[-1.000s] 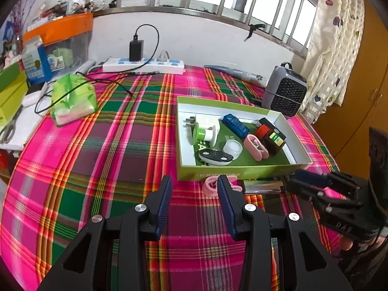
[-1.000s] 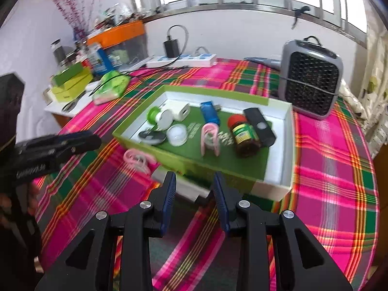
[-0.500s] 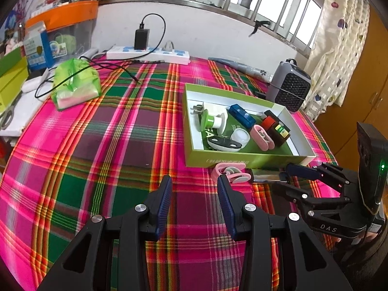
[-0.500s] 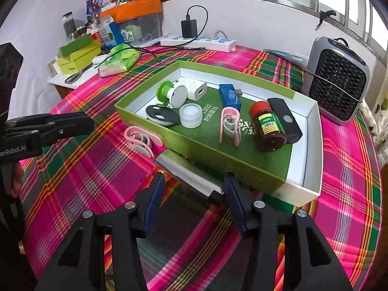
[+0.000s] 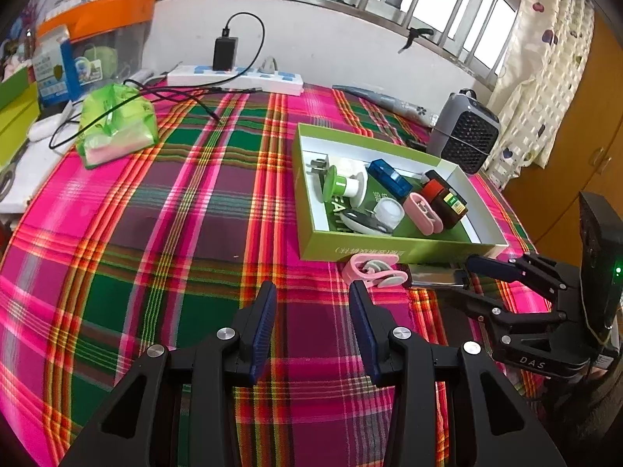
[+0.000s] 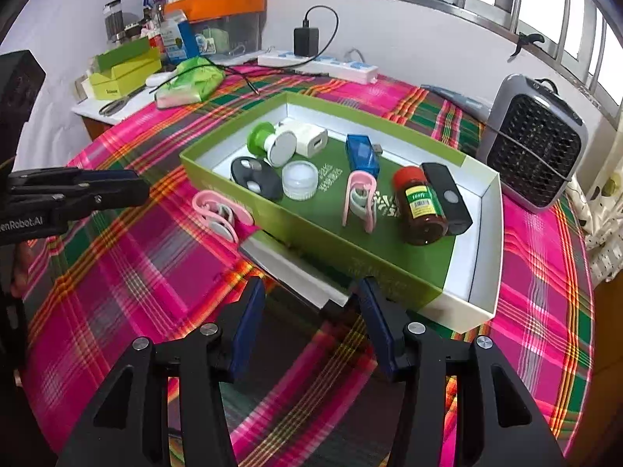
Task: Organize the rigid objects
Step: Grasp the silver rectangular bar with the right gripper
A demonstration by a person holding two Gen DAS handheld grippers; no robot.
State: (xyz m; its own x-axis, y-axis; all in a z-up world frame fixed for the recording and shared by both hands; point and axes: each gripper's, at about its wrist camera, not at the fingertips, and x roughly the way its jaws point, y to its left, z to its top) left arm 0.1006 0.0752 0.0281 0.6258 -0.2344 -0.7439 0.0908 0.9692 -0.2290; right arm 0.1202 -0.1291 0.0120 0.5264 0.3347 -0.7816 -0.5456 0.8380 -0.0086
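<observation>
While apart, right fingers (image 6: 249, 311) flank the silver bar (image 6: 292, 276).

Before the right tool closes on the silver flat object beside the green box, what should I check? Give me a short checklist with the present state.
1. Right tool open: ok, the pads stand apart.
2. Silver flat object between its pads: ok, the near end lies in the gap.
3. Pads touching it: cannot tell.
4. Silver object clear of the green box: not ok, it lies right along the wall.
5. Pink clip clear of the grasp: ok, it lies at the far end.
6. Left tool out of the way: ok, open, empty, apart.
</observation>
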